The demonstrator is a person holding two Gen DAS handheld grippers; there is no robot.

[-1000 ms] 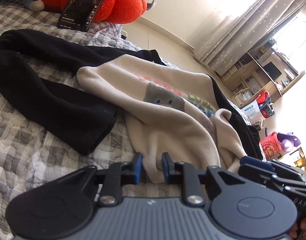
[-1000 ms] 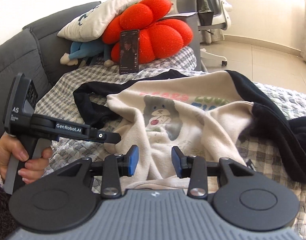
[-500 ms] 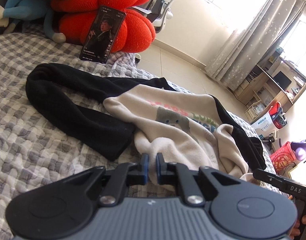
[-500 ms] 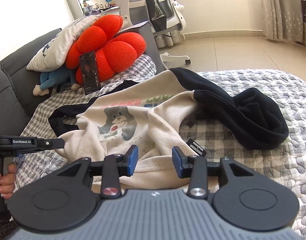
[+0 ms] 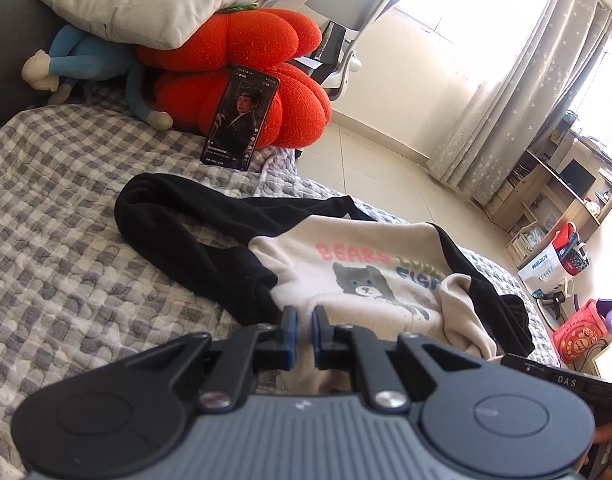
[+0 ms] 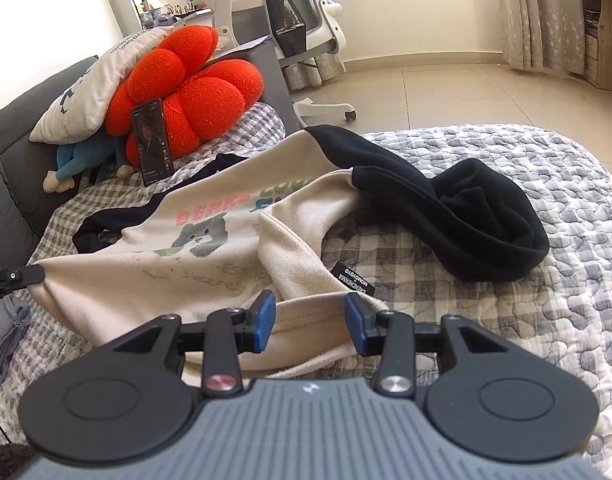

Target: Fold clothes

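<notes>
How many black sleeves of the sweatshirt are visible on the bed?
2. One sleeve curls off the sweatshirt toward the red cushion; the other sleeve lies bunched on the quilt on the opposite side. Nothing suggests more garments hidden.

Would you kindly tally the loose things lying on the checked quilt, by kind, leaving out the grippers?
Sweatshirt, cream with black sleeves: 1
Cushions, the red one and the white one: 2
Blue stuffed toy: 1
Phone, propped against the red cushion: 1
Total: 5
</notes>
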